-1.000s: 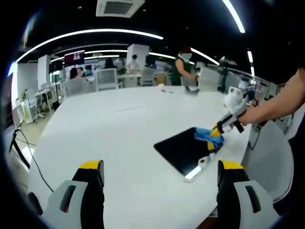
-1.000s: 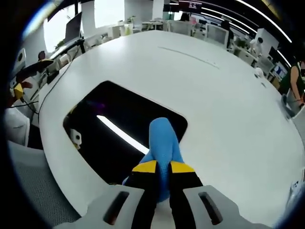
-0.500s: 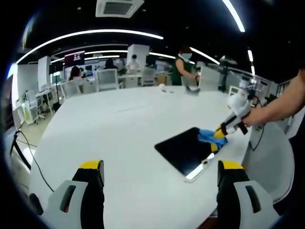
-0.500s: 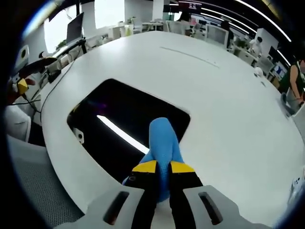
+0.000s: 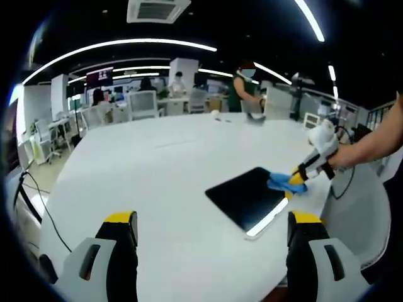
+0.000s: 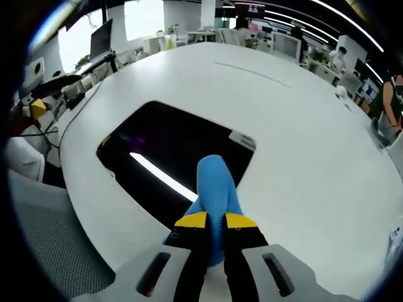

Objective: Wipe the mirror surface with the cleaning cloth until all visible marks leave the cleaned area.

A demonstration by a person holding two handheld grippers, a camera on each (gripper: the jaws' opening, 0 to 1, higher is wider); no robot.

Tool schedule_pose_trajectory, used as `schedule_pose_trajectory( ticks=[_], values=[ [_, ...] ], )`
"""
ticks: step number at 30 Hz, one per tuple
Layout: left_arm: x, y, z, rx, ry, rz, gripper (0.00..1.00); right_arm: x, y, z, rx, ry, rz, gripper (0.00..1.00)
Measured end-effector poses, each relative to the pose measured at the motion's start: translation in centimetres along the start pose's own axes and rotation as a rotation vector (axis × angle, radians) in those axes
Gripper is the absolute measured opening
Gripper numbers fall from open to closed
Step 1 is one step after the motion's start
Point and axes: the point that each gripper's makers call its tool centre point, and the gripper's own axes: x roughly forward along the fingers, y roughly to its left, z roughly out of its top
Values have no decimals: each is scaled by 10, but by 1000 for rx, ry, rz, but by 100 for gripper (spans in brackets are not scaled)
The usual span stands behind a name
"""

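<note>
Left gripper view gives us the wider scene: the mirror lies flat on the white surface, near its right-hand rim, with the right tongs coming in from the right in a person's hand and pressing the blue cloth onto the mirror's far right corner. We see the left tongs standing wide open with nothing between the jaws, held well back from the mirror. A person in green stands at the far end of the surface, and office desks and chairs lie beyond.

Right gripper view shows the grip itself: the right tongs are closed tight on the cloth, whose free end points forward over the mirror. This view also shows a bright ceiling-light reflection as a streak on the dark glass, and a small pale tab at the mirror's edge.

The mirror is a rounded rectangle. In the left gripper view its long axis runs from the near right toward the far left. We cannot tell whether marks remain on the glass.

One long edge lies close to the surface's rim, beside a grey mesh chair. The rest of the surface is open white top on the far and left sides.
</note>
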Motion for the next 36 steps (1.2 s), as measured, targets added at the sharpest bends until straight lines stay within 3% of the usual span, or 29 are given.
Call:
schedule_pose_trajectory(
  ticks=[10,36],
  values=[
    [1,-4,5,-5,-24,-13,99,-4,5,-6,9,-3,8,3],
    [4,-3,1,-1,-13,-14,99,-3,3,-6,60,-15,1,3]
  ],
)
